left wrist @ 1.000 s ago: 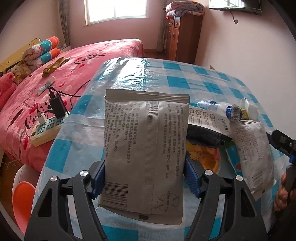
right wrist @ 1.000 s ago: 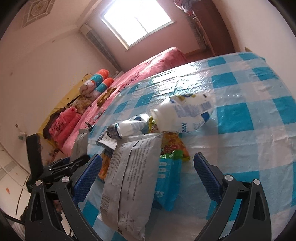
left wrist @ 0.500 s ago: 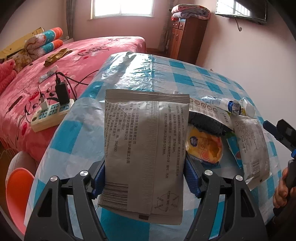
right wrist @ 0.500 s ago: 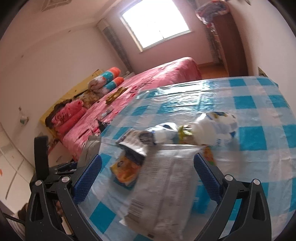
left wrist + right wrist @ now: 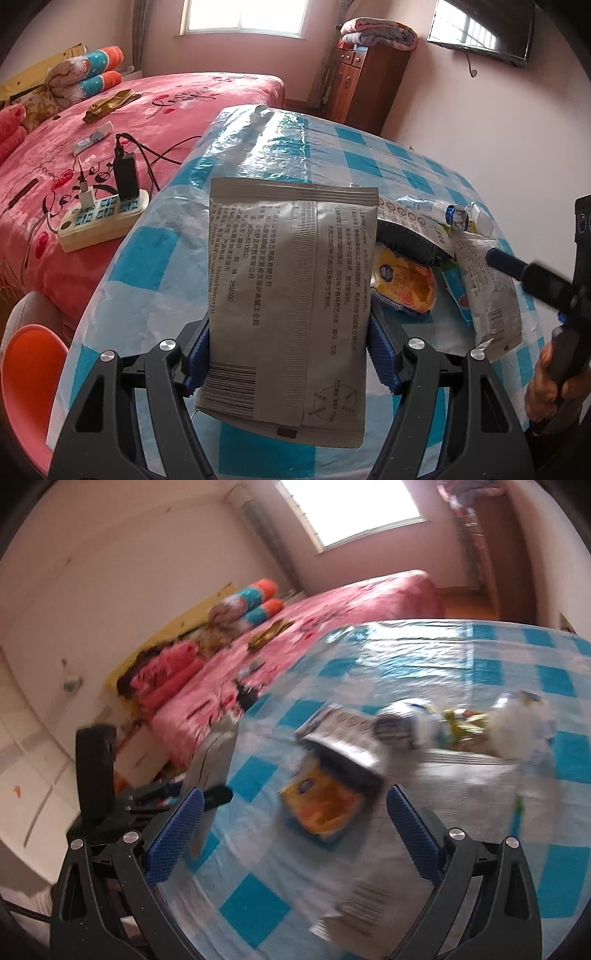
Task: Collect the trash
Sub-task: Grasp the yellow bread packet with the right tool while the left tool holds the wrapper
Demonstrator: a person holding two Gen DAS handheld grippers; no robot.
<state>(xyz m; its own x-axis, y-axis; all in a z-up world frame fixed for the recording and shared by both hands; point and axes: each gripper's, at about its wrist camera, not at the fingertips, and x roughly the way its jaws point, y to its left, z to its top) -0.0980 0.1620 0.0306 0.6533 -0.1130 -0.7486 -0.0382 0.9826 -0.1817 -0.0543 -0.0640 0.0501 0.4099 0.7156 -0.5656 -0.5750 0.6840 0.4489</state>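
My left gripper [image 5: 288, 354] is shut on a flat grey packet [image 5: 291, 295] with printed text and a barcode, held upright above the blue-checked table [image 5: 258, 147]. To its right lies a pile of trash: a yellow snack bag [image 5: 402, 284], a second grey packet [image 5: 487, 291] and a small bottle [image 5: 436, 210]. My right gripper [image 5: 293, 838] is open and empty above the table's near side, and one of its fingers [image 5: 509, 262] hangs over the second packet. The blurred right wrist view shows the yellow bag [image 5: 321, 805] and a white bottle [image 5: 517, 723] ahead.
A pink bed [image 5: 74, 147] stands left of the table with a power strip [image 5: 99, 218] and chargers on it. An orange stool [image 5: 29, 369] is at the lower left. A wooden cabinet [image 5: 365, 85] stands at the back. A hand [image 5: 546, 387] holds the right gripper.
The left gripper shifted sideways with the grey packet still in its grip. The right gripper rose and rolled, swinging its view from the second packet towards the yellow bag, and now reaches further into the left view.
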